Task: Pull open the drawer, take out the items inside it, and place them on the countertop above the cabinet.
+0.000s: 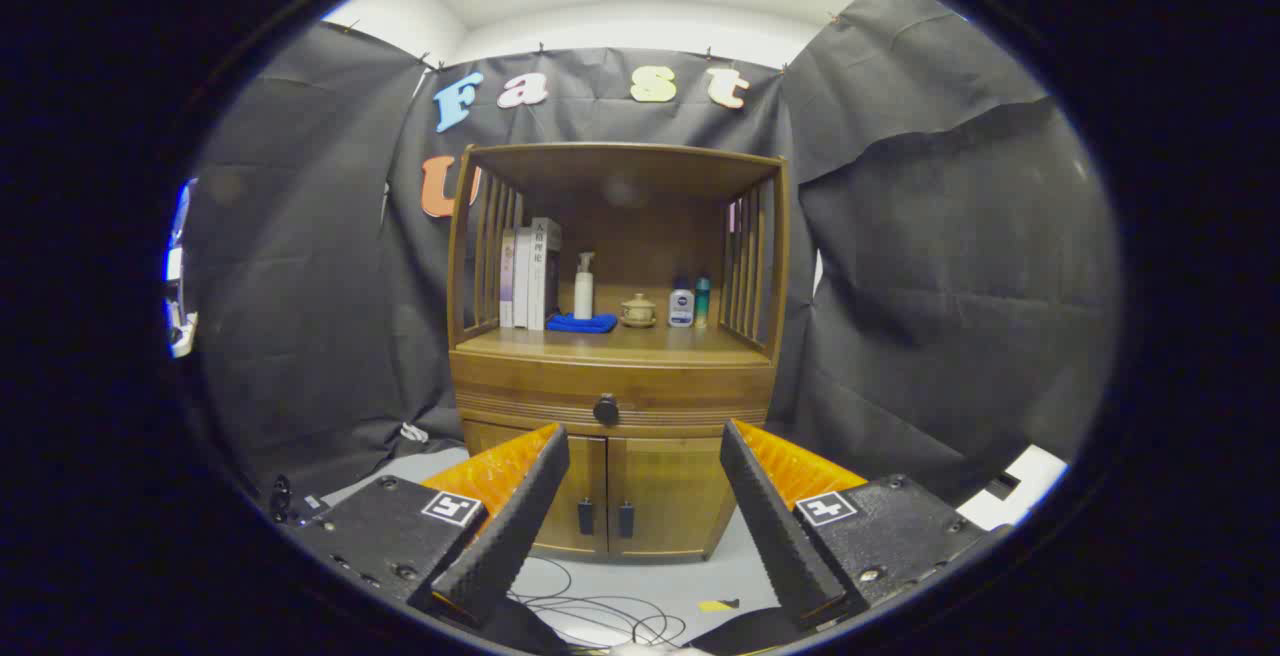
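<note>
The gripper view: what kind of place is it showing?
Probably a recording booth staged as a home corner: black cloth walls, a wooden cabinet with books and bottles, cables on the floor. The gripper has open jaws.

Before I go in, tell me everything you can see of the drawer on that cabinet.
The drawer is a wide, shallow wooden front, brown like the cabinet around it, with fine horizontal grooves along its lower edge. It looks fully shut, flush with the frame. A single round dark knob sits at its centre. It lies just under the countertop and above the two lower doors. Nothing touches it; the gripper is open, fingers well short of the knob.
</note>
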Demonstrator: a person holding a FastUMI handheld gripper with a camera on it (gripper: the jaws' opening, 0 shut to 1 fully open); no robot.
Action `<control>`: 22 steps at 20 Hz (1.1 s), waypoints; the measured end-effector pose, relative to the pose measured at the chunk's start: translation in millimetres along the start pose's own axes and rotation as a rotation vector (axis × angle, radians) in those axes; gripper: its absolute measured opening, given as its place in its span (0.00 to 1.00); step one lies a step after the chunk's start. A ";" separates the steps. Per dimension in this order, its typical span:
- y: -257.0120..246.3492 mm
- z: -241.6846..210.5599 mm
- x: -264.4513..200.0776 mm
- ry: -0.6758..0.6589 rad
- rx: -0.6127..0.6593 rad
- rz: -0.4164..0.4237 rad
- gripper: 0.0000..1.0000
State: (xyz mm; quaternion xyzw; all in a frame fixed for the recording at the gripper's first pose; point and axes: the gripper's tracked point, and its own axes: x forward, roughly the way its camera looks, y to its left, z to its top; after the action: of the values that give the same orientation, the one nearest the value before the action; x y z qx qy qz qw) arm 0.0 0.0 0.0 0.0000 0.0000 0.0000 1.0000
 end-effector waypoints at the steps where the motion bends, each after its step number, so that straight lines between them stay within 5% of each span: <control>1: 0.5 1.0 0.9 0.000 0.001 0.004 0.99; 16: 4.6 -1.0 13.9 0.008 -0.010 0.023 0.99; 22: 8.4 10.3 55.0 -0.009 -0.011 0.040 0.99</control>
State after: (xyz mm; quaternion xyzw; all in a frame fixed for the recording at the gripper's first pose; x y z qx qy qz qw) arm 55.0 8.4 10.3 -0.0054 -0.0047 0.0200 0.9998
